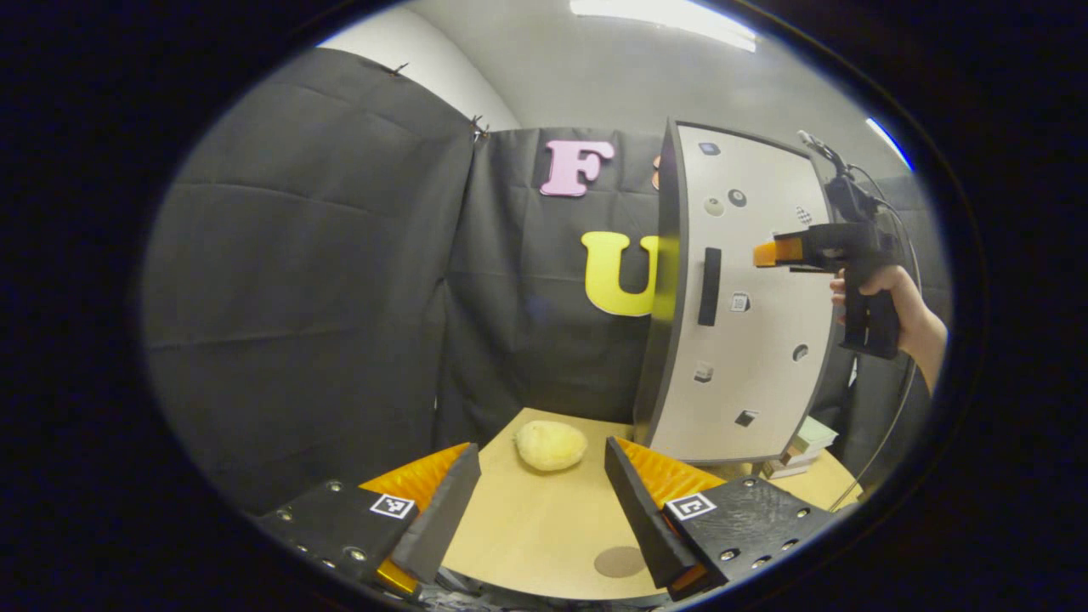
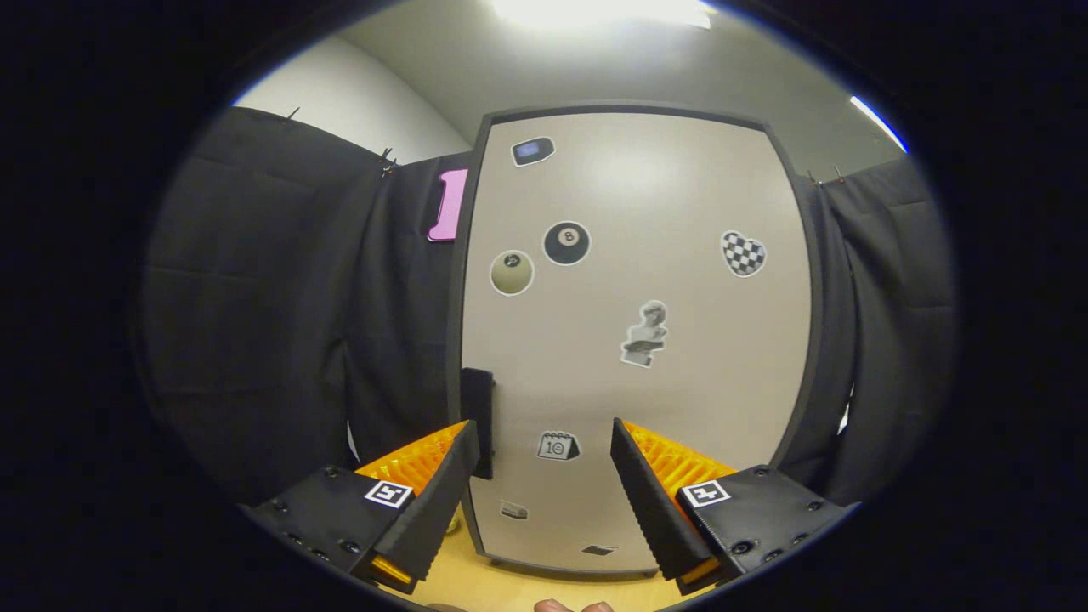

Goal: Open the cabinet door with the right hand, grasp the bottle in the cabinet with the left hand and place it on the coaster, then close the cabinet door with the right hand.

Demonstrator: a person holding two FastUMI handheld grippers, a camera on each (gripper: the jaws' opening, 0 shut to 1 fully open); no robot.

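Note:
The cabinet [image 1: 738, 297] stands on the wooden table [image 1: 527, 527], and its pale sticker-covered door [image 2: 629, 340] is shut, so the inside is hidden. A black handle [image 2: 478, 421] runs down the door's left edge. My right gripper [image 2: 544, 476] is open in front of the door's lower part, its left finger near the handle but apart from it. In the left gripper view a hand holds that right gripper [image 1: 778, 252] level before the door. My left gripper [image 1: 541, 459] is open over the table. A round brown coaster [image 1: 619, 561] lies by its right finger.
A yellow lumpy object [image 1: 551, 444] lies on the table left of the cabinet's base. A stack of books [image 1: 803, 446] sits behind the cabinet on the right. Black cloth walls close the booth at the back and left.

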